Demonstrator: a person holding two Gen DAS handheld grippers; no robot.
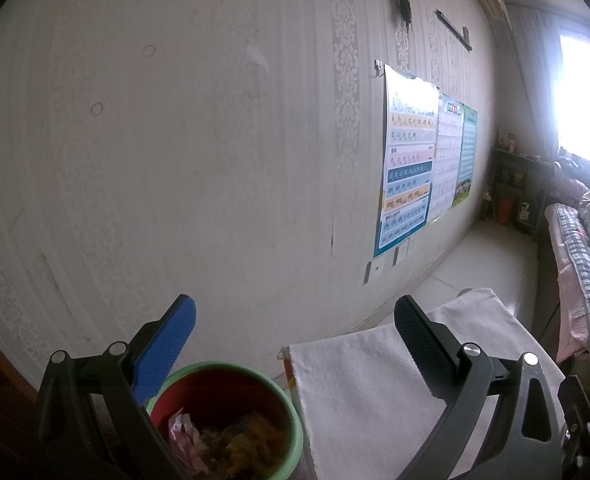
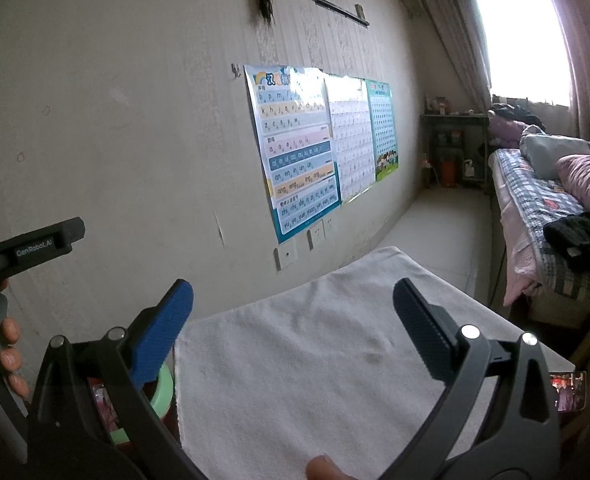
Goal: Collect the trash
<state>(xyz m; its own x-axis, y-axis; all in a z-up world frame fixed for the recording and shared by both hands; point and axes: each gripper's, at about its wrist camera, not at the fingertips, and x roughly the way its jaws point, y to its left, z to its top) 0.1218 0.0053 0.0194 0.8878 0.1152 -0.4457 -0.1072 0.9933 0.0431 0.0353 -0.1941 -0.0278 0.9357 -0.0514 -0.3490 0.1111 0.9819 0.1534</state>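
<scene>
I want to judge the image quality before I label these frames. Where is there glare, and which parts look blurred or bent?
Left wrist view: the window is blown out white, its glare hazing the right side; the trash in the bin is soft. Right wrist view: the window is also overexposed, while the posters stay readable. Both views: fisheye bends the wall and darkens the corners.

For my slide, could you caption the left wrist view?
Open left gripper above trash-filled bin beside white cloth.
</scene>
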